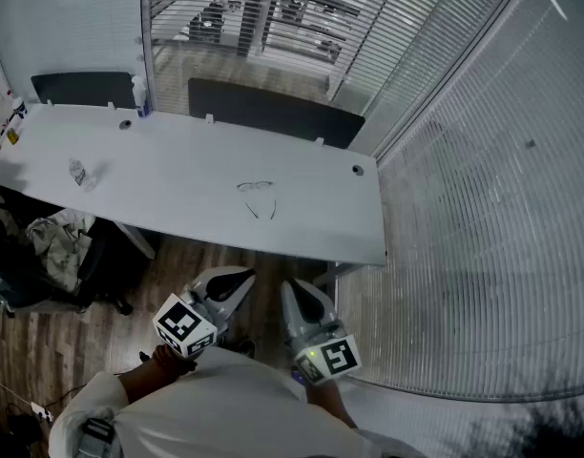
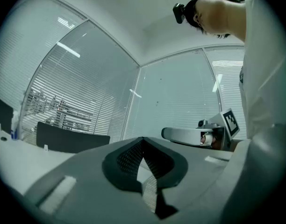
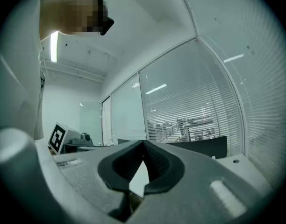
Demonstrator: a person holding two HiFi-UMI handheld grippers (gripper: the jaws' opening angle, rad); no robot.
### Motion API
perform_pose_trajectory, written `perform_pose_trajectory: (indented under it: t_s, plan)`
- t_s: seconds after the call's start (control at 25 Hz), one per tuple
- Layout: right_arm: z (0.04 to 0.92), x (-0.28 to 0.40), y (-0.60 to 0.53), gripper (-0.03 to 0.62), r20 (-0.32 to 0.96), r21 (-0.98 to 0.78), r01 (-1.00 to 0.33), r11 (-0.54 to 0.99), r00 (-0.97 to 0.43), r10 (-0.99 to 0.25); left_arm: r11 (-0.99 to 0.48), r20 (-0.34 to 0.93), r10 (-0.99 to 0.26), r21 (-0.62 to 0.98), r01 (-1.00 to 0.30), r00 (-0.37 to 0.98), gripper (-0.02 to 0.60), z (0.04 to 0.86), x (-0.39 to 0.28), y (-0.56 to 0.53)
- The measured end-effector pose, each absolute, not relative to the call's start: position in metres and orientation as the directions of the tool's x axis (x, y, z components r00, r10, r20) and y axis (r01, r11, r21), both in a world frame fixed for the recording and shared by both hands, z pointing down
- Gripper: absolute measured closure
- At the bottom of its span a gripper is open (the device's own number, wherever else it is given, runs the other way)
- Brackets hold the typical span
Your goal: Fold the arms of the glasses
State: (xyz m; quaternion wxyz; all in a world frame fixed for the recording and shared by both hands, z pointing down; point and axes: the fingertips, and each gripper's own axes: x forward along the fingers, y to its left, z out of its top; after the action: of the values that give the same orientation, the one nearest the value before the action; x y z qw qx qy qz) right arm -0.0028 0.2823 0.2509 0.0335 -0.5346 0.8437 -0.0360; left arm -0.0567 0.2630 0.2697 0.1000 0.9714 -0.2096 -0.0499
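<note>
Glasses [image 1: 257, 187] with arms unfolded, lying on the white table [image 1: 177, 151], arm tips pointing toward 6 o'clock. Left gripper [image 1: 239, 279] at 6 o'clock of the glasses and right gripper [image 1: 294, 292] at 5 o'clock, both off the near table edge and well apart from the glasses. I read each pair of jaws as pressed together, nothing between them. Small bottle [image 1: 78, 173] at 9 o'clock of the glasses.
</note>
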Motion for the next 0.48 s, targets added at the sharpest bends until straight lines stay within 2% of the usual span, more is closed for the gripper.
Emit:
perform_pose_trajectory:
  t_s: [0.48]
  plan:
    - [0.2476,0.0019,0.2821,0.594,-0.024,-0.1,-0.902,0.42,-0.42,-0.907,-0.886,-0.06,-0.428,0.222,-0.406,0.902,0.578,0.2648,-0.0546,0.2619]
